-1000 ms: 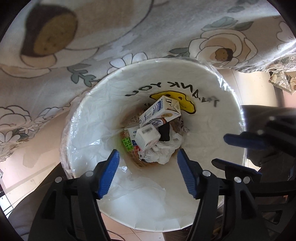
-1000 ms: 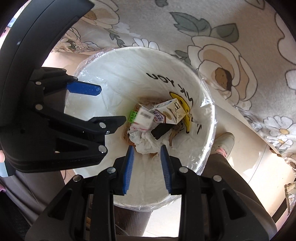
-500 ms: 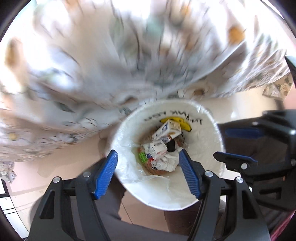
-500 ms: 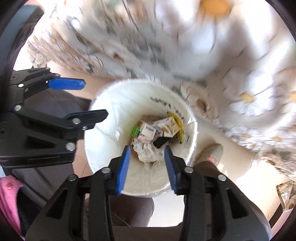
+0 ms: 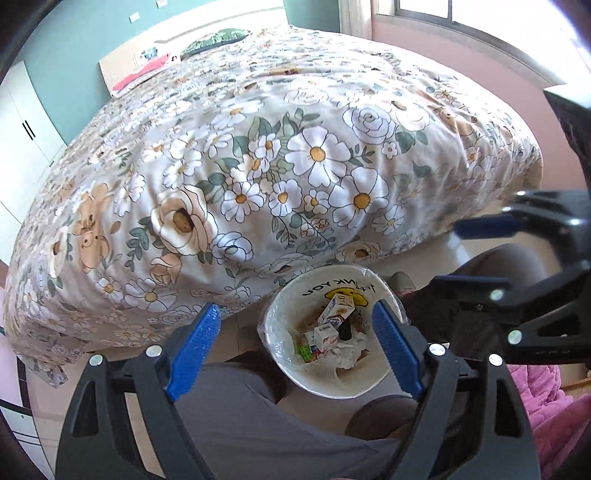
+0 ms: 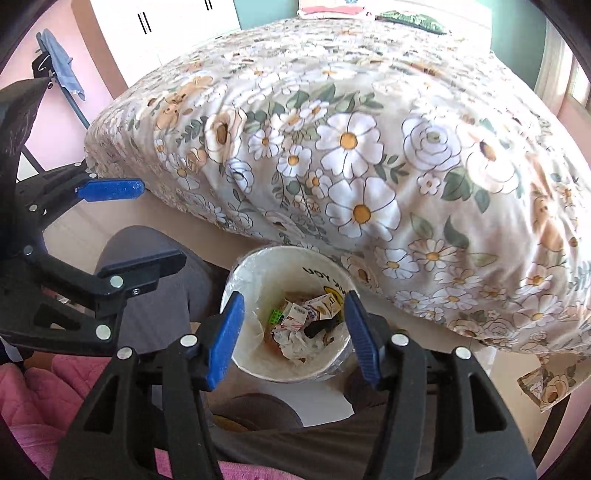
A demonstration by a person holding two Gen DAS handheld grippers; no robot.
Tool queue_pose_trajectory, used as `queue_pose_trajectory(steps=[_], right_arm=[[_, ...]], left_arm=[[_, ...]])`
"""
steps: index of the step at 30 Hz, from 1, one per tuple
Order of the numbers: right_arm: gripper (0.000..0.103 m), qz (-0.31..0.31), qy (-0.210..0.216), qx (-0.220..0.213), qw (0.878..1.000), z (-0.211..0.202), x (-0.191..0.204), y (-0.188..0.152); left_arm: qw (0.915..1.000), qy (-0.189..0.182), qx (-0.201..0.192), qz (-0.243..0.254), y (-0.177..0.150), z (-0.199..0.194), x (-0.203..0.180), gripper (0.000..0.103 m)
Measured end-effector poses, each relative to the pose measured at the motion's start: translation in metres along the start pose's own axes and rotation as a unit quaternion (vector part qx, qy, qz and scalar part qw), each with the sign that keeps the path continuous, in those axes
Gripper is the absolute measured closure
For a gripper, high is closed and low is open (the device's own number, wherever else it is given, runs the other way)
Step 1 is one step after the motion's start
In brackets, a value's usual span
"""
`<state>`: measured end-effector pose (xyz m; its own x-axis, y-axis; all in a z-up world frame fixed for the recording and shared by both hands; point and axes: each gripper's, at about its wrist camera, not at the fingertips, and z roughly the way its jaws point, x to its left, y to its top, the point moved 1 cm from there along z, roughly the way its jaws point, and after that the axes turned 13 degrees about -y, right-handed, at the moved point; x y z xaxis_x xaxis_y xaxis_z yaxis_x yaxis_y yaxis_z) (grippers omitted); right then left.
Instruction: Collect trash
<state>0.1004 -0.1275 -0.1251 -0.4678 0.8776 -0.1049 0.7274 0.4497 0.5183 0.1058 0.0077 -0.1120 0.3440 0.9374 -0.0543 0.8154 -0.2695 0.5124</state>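
A white trash bin (image 5: 284, 365) lined with a "THANK YOU" smiley bag stands on the floor by the bed; it also shows in the right wrist view (image 6: 251, 354). Inside lie small cartons (image 5: 334, 314), crumpled white paper (image 5: 347, 354) and a green cube (image 5: 303, 352). The same trash shows in the right wrist view (image 6: 295, 317). My left gripper (image 5: 295, 332) is open and empty, high above the bin. My right gripper (image 6: 293, 328) is open and empty, also high above it. Each gripper shows at the side of the other's view.
A bed with a floral duvet (image 5: 258, 166) fills the far side, with pillows (image 5: 214, 37) at its head. White wardrobes (image 6: 162, 22) stand by the wall. The person's grey trousers (image 5: 236, 417) and pink top (image 6: 40, 398) are below. A shoe (image 5: 400, 280) sits beside the bin.
Both grippers have risen well away from the bin, so the whole bed now shows. The right gripper's jaws have opened wider. The trash in the bin has not moved.
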Motion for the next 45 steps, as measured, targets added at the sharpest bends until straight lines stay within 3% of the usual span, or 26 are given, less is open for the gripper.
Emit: queue_pose_trajectory(steps=[10,17,21,34,45], right_arm=[[0.031,-0.015,-0.061,-0.093,0.994,-0.085,0.017,-0.013],[0.023,-0.001,-0.088,-0.123,0.989,-0.114,0.026,-0.026],[0.023,0.024,-0.083,-0.131,0.988,-0.122,0.029,-0.032],[0.022,0.031,-0.128,-0.141,0.981,-0.126,0.044,-0.041],[0.022,0.034,-0.125,-0.137,0.982,-0.125,0.044,-0.040]], left_arm=[[0.9979,0.014,-0.057,0.029,-0.014,-0.064,-0.026,0.012],[0.9967,0.005,-0.080,0.013,-0.021,-0.086,-0.031,0.011],[0.9960,0.009,-0.089,0.003,-0.028,-0.094,-0.033,0.011],[0.9953,0.009,-0.093,-0.025,-0.034,-0.097,-0.031,0.011],[0.9949,0.024,-0.095,-0.022,-0.035,-0.100,-0.032,0.011]])
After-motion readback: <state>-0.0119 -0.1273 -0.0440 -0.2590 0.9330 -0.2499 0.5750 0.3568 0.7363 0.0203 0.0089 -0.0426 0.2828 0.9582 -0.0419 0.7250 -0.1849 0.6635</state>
